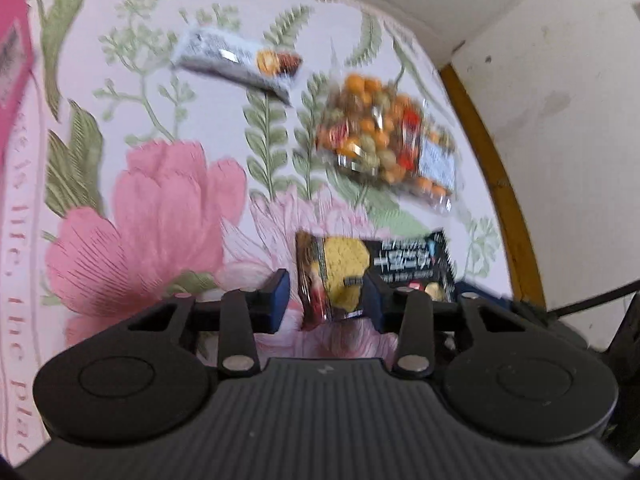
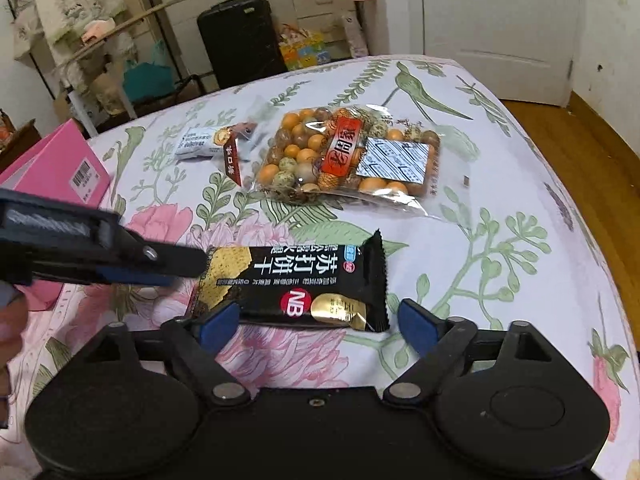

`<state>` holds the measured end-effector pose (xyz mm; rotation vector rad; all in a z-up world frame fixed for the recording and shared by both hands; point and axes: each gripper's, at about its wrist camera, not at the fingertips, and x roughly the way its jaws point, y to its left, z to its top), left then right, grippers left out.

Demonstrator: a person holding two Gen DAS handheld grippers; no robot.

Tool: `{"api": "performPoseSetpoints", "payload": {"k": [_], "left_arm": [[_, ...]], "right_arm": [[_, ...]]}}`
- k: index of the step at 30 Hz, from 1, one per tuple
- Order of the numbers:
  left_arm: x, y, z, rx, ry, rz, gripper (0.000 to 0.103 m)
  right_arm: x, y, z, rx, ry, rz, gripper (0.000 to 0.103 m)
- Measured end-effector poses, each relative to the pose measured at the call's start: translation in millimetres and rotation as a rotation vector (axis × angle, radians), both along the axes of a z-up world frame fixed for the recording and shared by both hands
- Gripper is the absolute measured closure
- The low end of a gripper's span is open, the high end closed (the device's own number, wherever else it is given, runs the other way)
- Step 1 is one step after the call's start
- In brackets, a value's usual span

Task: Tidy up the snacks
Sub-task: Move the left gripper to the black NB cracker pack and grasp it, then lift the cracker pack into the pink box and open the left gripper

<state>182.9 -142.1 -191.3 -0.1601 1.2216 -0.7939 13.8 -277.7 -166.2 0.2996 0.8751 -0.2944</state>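
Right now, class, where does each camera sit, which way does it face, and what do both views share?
Left wrist: on the left gripper, angled down at the black cracker packet; its jaws straddle the packet's end.
Right wrist: on the right gripper, facing across the floral cloth; open jaws, left gripper intruding.
Shared: black cracker packet, ball-snack bag, white packet.

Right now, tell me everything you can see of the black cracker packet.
The black cracker packet is a long, glossy foil-like wrapper with serrated end seals, printed with white characters, a red round NB badge, a gold patch and a cracker picture. It lies flat on the floral bedspread, nearest the cameras, below the clear bag of round snacks. The left gripper straddles its picture end, pads close to or on the wrapper. The right gripper stands open along its near edge, not pressing it.
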Motion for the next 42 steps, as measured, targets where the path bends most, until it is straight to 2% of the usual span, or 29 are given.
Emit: {"api": "performPoseSetpoints", "payload": {"k": [4,9,13,17,23,30,35,42], "left_arm": [[-6.1,-3.8,-1.5,0.015,-0.033,-0.018,0.072],[-0.8,-4.5,-7.8,-0.032,0.052,0.01,0.073],[-3.0,-6.7,-7.5,-0.038,0.043,0.024,0.073],[-7.8,-8.4,-3.3,-0.032,0.033,-0.002,0.073],[-17.5,0.9,3.6,-0.024,0.029,-0.017,0.073],[-28.8,31.6,29.8,-0.022,0.0,-0.017,0.072],[-36.0,62.6,53.0,0.002,-0.047,-0.01,0.072],[-44.3,112.2,87.2,-0.011,-0.091,0.028,0.072]], "right_arm": [[-0.7,-5.9,-2.4,-0.01,-0.019,0.03,0.008],[6.7,2.7,-4.6,-0.048,0.023,0.069,0.008],[15.7,12.2,-2.6,-0.074,0.061,0.077,0.007],[13.6,15.8,-0.8,-0.081,0.058,0.079,0.007],[4.4,27.2,10.1,-0.079,0.075,0.113,0.014],[-5.5,49.6,34.3,-0.047,0.062,0.132,0.014],[-7.5,72.6,51.5,-0.013,0.035,0.18,0.014],[-8.1,108.3,81.6,-0.011,-0.015,0.274,0.014]]}}
